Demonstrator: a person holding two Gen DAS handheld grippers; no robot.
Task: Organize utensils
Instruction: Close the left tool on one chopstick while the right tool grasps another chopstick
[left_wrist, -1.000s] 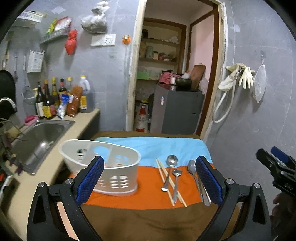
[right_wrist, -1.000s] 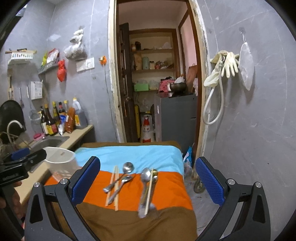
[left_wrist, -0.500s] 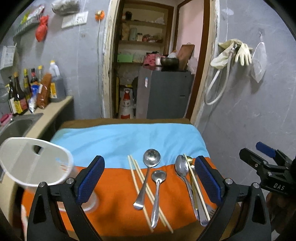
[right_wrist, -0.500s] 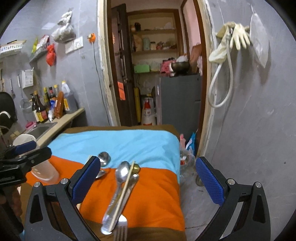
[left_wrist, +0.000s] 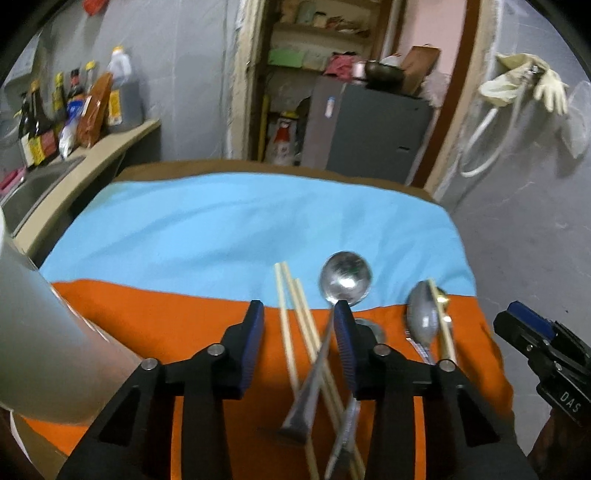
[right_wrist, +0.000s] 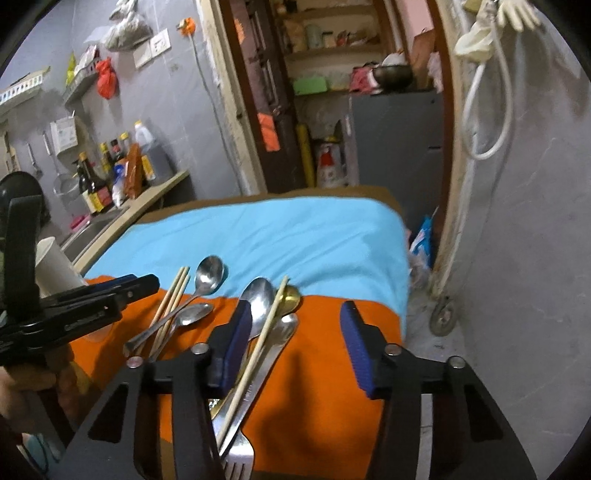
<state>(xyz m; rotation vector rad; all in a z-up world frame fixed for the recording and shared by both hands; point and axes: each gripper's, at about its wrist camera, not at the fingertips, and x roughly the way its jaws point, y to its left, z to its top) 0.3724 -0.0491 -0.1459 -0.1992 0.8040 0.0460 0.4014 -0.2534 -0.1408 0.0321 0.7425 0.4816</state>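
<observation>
Reaching is the step in hand: both grippers are brought down over the utensils on the striped cloth (left_wrist: 229, 236), and nothing is lifted yet. At the far left a white caddy (left_wrist: 33, 332) is cut off by the frame edge, so its compartments cannot be seen. The left gripper (left_wrist: 299, 339) has just been closing and stands partly open around a pair of chopsticks (left_wrist: 284, 314) and the handle of a large spoon (left_wrist: 345, 277); whether the pads press on them cannot be told through the blur. A smaller spoon (right_wrist: 192, 315) is largely hidden behind its right finger. Further right lies a second heap: spoon (right_wrist: 260, 299), gold spoon (right_wrist: 290, 295), single chopstick (right_wrist: 266, 328) and fork (right_wrist: 240, 458), whose tines are cut off below. The right gripper (right_wrist: 299, 339) has likewise just been closing and stands partly open, the heap beside its left finger, nothing visibly clamped. Next, it is judged, each grip must be completed on one item, lest several be dragged together.
</observation>
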